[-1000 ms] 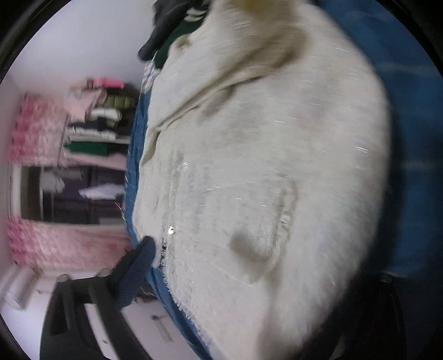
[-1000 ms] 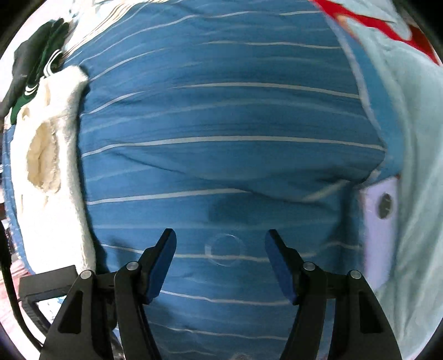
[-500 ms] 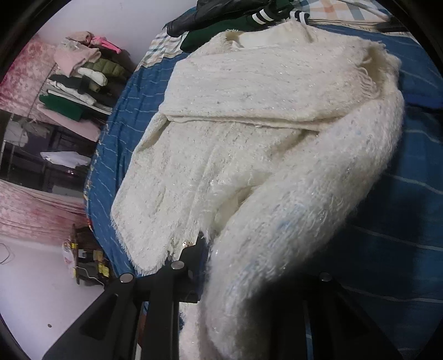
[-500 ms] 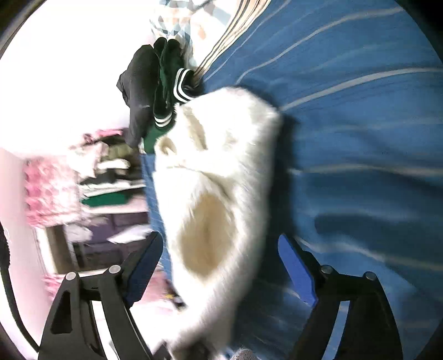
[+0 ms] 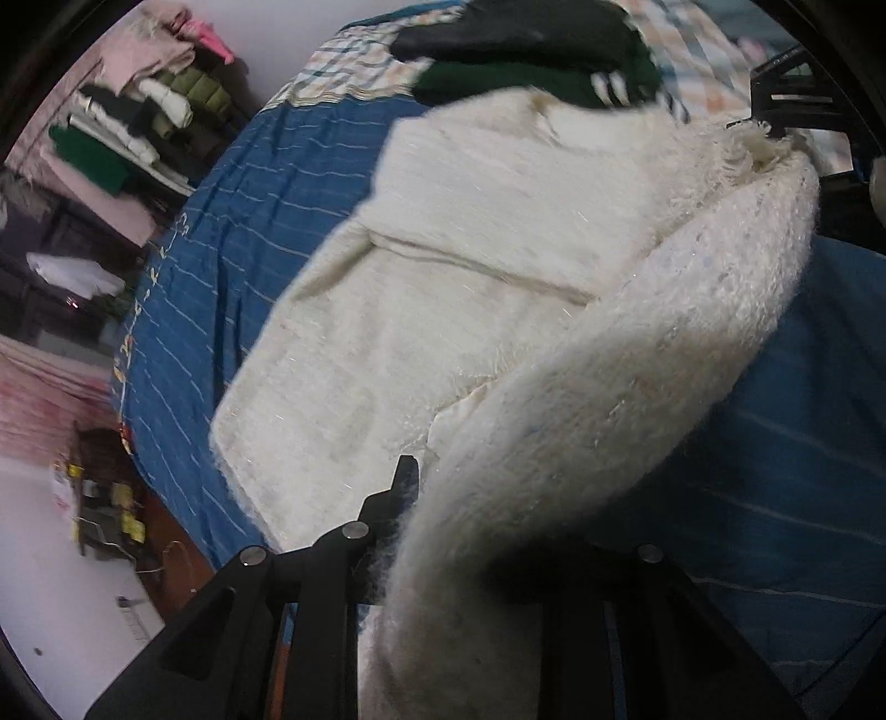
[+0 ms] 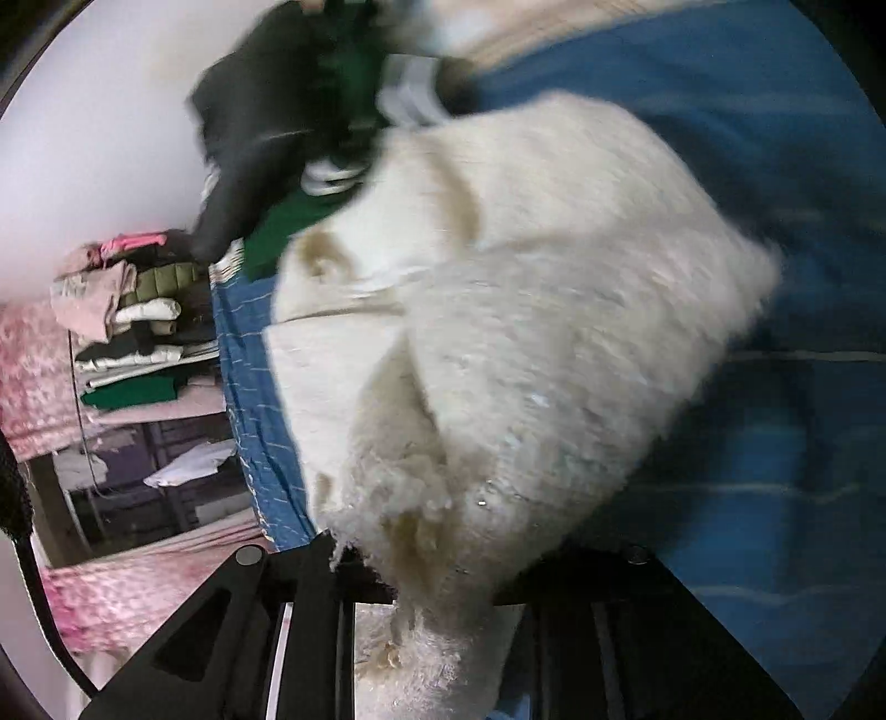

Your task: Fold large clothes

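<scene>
A fluffy white sweater (image 5: pixel 443 310) lies on a blue striped bedspread (image 5: pixel 232 221). My left gripper (image 5: pixel 470 531) is shut on one edge of the sweater and lifts it in a thick fold. My right gripper (image 6: pixel 443 559) is shut on the sweater's fringed edge (image 6: pixel 421 515); it also shows in the left wrist view (image 5: pixel 775 116) at the top right, holding the far corner. The sweater (image 6: pixel 554 332) bulges up between both grippers. The fingertips are buried in the fabric.
A black and green garment pile (image 5: pixel 526 50) lies beyond the sweater at the head of the bed. A shelf with folded clothes (image 5: pixel 133 111) stands to the left, next to pink curtains (image 6: pixel 33 365). The bed's left edge (image 5: pixel 138 421) drops to the floor.
My right gripper was open over the bedspread, swung toward the sweater and has shut on its edge. My left gripper holds its edge and has lifted the fold higher.
</scene>
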`<state>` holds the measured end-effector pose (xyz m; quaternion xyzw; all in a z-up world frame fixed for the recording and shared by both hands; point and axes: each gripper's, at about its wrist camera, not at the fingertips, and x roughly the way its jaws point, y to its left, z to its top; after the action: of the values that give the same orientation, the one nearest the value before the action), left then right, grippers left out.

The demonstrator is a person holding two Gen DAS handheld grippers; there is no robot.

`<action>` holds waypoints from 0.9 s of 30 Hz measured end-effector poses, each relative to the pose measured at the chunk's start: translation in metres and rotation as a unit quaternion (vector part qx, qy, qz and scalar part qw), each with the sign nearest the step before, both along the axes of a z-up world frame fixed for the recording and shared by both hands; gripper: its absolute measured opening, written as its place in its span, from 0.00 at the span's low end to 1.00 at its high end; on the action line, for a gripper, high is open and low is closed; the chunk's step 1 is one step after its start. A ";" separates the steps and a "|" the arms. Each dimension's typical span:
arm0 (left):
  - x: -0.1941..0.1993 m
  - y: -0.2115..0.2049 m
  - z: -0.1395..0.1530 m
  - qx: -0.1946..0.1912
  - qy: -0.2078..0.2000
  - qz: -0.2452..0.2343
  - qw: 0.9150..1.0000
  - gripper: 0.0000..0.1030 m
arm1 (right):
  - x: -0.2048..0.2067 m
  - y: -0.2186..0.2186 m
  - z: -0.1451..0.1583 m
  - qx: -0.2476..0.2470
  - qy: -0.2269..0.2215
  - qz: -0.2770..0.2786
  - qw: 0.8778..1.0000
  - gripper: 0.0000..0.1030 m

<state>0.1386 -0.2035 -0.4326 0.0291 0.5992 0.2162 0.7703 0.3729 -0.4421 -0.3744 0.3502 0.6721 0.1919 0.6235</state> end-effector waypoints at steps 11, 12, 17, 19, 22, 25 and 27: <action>-0.007 0.166 0.019 -0.075 -0.025 0.087 0.993 0.24 | 0.020 0.180 0.114 -0.084 -0.049 0.082 0.992 0.20; -0.008 0.180 0.010 -0.088 -0.023 0.097 0.991 0.24 | 0.024 0.204 0.111 -0.097 -0.049 0.095 0.990 0.20; -0.015 0.241 -0.045 -0.161 0.005 0.148 0.976 0.29 | 0.037 0.291 0.067 -0.166 -0.025 0.151 0.974 0.20; -0.025 0.264 -0.057 -0.198 -0.001 0.180 0.963 0.32 | 0.038 0.318 0.042 -0.193 -0.005 0.174 0.966 0.23; -0.042 0.294 -0.059 -0.233 -0.014 0.220 0.947 0.68 | 0.045 0.350 0.021 -0.227 0.003 0.195 0.954 0.40; -0.063 0.319 -0.047 -0.245 -0.038 0.245 0.937 0.72 | 0.050 0.374 0.015 -0.227 -0.005 0.216 0.950 0.63; -0.074 0.330 -0.038 -0.242 -0.044 0.255 0.935 0.79 | 0.050 0.385 0.021 -0.193 -0.015 0.230 0.954 0.65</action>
<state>0.0645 0.1267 -0.4702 -0.3215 0.5864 0.2543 0.6987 0.4233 -0.0575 -0.3534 0.0562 0.7493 0.2019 0.6282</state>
